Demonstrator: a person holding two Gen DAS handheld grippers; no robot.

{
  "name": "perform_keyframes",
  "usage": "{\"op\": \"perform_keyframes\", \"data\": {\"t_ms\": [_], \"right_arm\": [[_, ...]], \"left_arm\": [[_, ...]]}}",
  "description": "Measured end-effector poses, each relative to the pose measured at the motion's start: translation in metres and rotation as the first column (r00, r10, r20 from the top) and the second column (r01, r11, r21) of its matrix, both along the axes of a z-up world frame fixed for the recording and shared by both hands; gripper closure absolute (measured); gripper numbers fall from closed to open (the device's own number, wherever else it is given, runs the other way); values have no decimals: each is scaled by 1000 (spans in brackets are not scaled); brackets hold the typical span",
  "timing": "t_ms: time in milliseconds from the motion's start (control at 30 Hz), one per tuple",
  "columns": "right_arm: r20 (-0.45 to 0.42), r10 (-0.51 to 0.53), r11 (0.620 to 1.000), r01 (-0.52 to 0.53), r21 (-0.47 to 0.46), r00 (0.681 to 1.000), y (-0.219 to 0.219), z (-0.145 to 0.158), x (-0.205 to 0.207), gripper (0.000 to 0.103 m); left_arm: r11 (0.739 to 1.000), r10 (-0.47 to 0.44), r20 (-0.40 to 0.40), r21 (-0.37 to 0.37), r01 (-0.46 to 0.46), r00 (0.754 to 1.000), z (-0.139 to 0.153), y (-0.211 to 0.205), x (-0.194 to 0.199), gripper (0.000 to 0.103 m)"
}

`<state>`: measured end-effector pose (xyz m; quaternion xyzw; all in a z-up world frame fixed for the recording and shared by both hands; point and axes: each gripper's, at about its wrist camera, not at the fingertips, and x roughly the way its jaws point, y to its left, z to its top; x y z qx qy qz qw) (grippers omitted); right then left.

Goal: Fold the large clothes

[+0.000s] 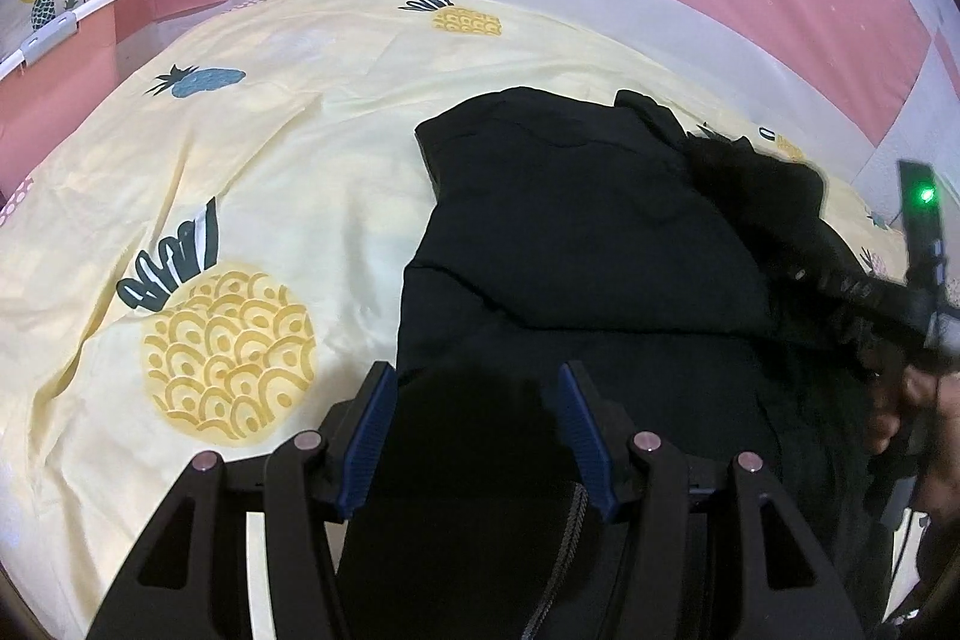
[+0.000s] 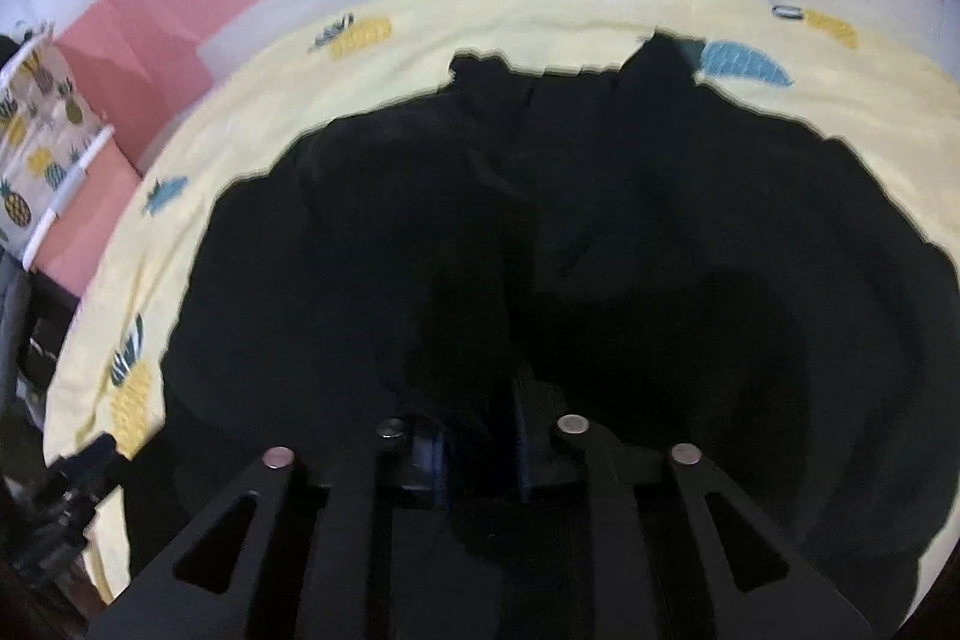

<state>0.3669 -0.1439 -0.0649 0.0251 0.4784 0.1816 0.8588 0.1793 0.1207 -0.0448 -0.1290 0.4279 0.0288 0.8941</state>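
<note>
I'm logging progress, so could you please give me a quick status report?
Left gripper shut on black garment. Right gripper state unclear in blur. Pineapple-print sheet beneath.

surface: bed, yellow pineapple-print sheet | on it: black garment, partly folded, rumpled

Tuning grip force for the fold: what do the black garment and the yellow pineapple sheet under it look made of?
Black garment: looks like a smooth woven synthetic, matte with faint sheen; it drapes in broad soft folds, and a zipper-like toothed edge shows near the left tongs. Fibre uncertain.

Yellow pineapple-print bed sheet: likely thin cotton or a blend, matte, with fine sharp creases and a flat printed pattern.
</note>
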Motion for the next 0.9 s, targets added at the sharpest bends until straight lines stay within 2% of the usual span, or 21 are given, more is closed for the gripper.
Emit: {"op": "perform_keyframes", "data": {"t_ms": [33,67,100,167,300,367,467,600,633,700,733,767,800,833,900], "right_arm": [[-1,7,1000,-7,-10,1000,3,-2,-1,80],[5,14,1000,-14,-10,1000,4,-2,-3,73],[8,28,1000,-28,1,1000,4,0,-5,54],[1,72,993,-71,95,997,0,12,-13,29],[65,118,980,-126,155,991,-8,39,-32,28],[95,107,979,-121,166,990,-22,49,-40,28],[126,16,990,-34,140,992,-67,55,-48,28],[115,-129,988,118,101,985,-135,46,-52,29],[109,-162,984,152,93,981,-150,43,-53,31],[98,-219,974,212,80,971,-176,37,-55,45],[90,-251,967,245,72,964,-190,33,-55,47],[85,-272,961,267,68,958,-199,31,-56,52],[78,-298,954,293,62,951,-210,26,-56,59],[73,-309,950,306,61,948,-217,25,-53,61],[65,-323,946,319,64,944,-224,19,-49,62]], "left_arm": [[1000,1,0,-2,-1,1000,0,0,0,45],[1000,3,-1,-4,-3,1000,0,1,0,45],[1000,3,-2,-8,-3,1000,1,1,1,45],[1000,0,0,-18,0,1000,4,-1,2,43],[999,-12,29,-48,13,1000,19,-7,9,35],[997,-33,44,-74,36,998,28,-14,18,28],[987,-96,66,-123,104,993,41,-34,41,23],[963,-199,59,-173,207,978,43,-77,89,20],[960,-212,48,-175,217,976,40,-86,100,20],[955,-229,5,-192,226,973,25,-102,128,20],[954,-232,-18,-201,224,972,18,-108,138,26],[952,-238,-44,-206,224,970,9,-115,146,55],[951,-251,-63,-199,234,966,1,-121,153,76],[962,-239,-68,-149,227,968,-2,-124,153,82],[972,-225,-2,-67,225,974,4,-127,144,86]]}}
